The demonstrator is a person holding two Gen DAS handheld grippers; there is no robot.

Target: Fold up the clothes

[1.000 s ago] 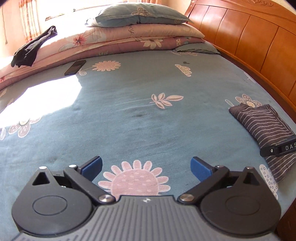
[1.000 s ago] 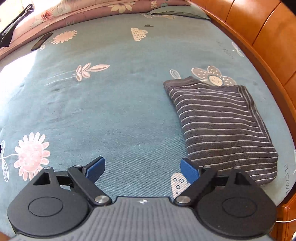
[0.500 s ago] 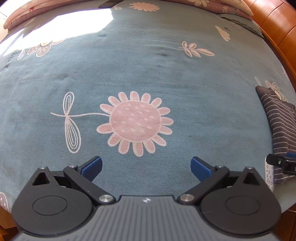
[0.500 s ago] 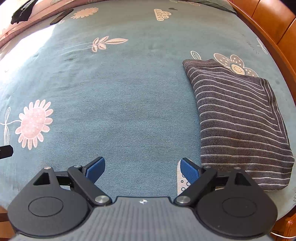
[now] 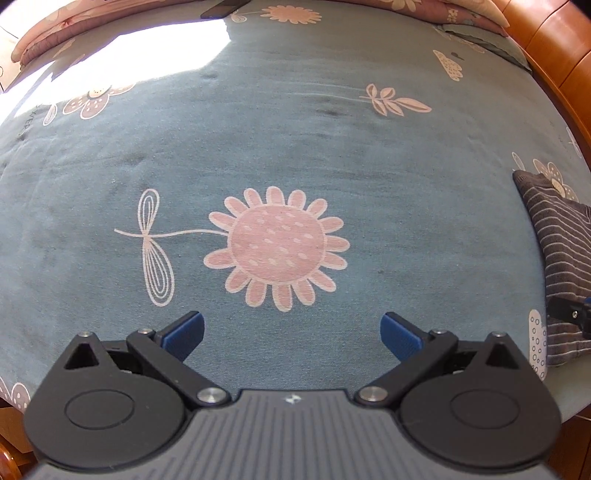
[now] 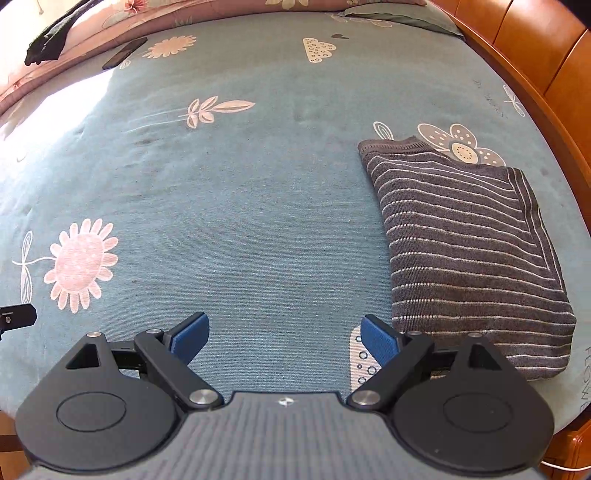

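Note:
A folded grey garment with thin white stripes (image 6: pixel 469 254) lies flat on the blue flowered bedsheet (image 6: pixel 258 206) near the bed's right side. It also shows at the right edge of the left wrist view (image 5: pixel 561 258). My right gripper (image 6: pixel 284 341) is open and empty, just left of the garment's near corner. My left gripper (image 5: pixel 291 334) is open and empty over the sheet, below a pink flower print (image 5: pixel 277 247), well left of the garment. A dark garment (image 6: pixel 48 40) lies on the bedding at the far left.
A wooden headboard (image 6: pixel 535 55) runs along the right side. Pink folded quilts (image 5: pixel 55 40) and a pillow (image 6: pixel 399 14) lie at the far end. A dark phone (image 6: pixel 123 53) rests on the sheet near them. The bed's near edge is just under both grippers.
The left gripper tilted down from the far pillows toward the sheet, then drew back slightly. The right gripper backed off a little. Both stayed open; the garment has not moved.

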